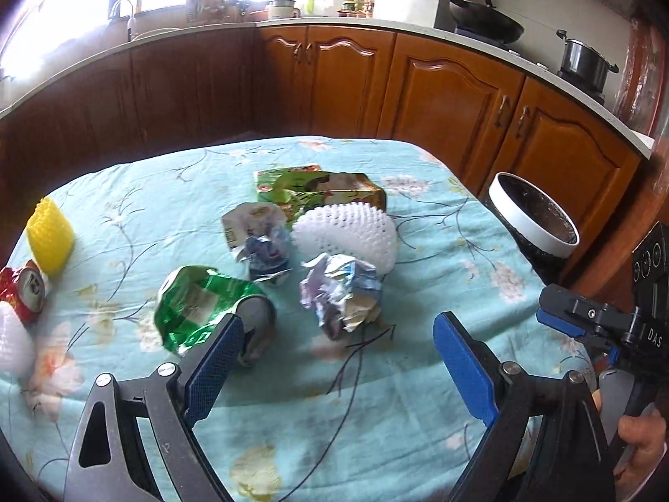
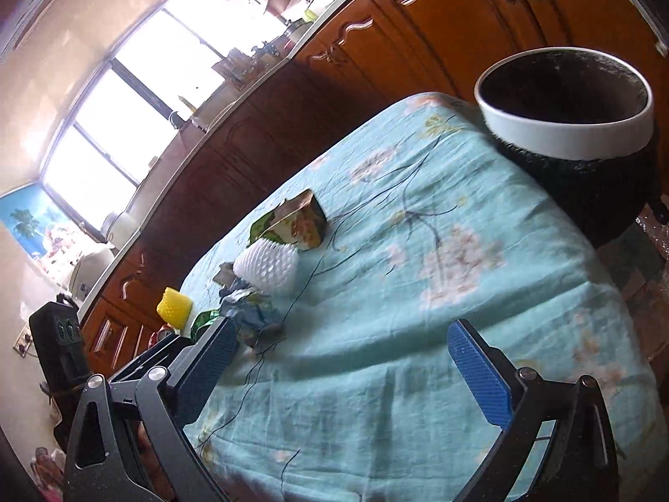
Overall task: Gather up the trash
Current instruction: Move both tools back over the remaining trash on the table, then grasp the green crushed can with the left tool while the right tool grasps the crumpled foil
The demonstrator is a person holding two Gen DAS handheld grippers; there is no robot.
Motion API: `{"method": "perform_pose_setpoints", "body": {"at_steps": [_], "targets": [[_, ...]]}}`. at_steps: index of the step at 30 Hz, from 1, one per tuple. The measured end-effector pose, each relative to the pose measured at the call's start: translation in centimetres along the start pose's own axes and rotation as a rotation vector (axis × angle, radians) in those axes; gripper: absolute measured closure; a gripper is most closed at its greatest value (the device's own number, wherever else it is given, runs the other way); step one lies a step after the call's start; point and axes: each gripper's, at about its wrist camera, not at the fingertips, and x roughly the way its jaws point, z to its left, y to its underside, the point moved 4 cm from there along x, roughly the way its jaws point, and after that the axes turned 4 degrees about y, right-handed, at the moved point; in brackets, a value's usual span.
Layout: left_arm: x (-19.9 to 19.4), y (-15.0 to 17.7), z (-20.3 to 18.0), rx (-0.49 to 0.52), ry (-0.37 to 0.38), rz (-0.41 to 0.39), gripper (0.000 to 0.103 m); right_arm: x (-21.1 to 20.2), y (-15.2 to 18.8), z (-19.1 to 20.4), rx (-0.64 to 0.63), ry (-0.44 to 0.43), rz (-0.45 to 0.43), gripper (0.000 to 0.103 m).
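Table, left to right: yellow foam net (image 1: pixel 50 234) and red can (image 1: pixel 23 293) at the far left edge; crushed green can (image 1: pixel 200 309) just past my left gripper (image 1: pixel 338 359), jaws wide apart, nothing between; crumpled foil wad (image 1: pixel 340 293) dead ahead; white-rimmed bin (image 1: pixel 535 219) off the right edge. My right gripper (image 2: pixel 343 368) also spread, empty. Between pickups, I judge. Next: settle over one piece, close, carry to bin

A wok (image 1: pixel 487 14) and steel pot (image 1: pixel 585 60) sit on the counter (image 1: pixel 334 25).
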Motion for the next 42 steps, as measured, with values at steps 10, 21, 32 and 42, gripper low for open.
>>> {"method": "perform_pose_setpoints", "body": {"at_steps": [10, 21, 32, 42], "targets": [[-2.0, 0.3, 7.1, -0.119, -0.065, -0.015, 0.013, 4.3, 1.7, 6.6, -0.188, -0.057, 0.118, 0.002], [3.0, -1.5, 11.5, -0.119, -0.068, 0.063, 0.044, 9.7, 1.3, 9.6, -0.200, -0.068, 0.174, 0.021], [6.6, -1.8, 10.0, -0.001, -0.018, 0.107, 0.074, 12.0, 1.6, 9.4, -0.194, -0.037, 0.190, 0.054], [4.0, -0.7, 5.6, 0.018, 0.052, 0.095, 0.089, 6.8, 1.4, 8.0, -0.224, -0.055, 0.135, 0.063]]}}
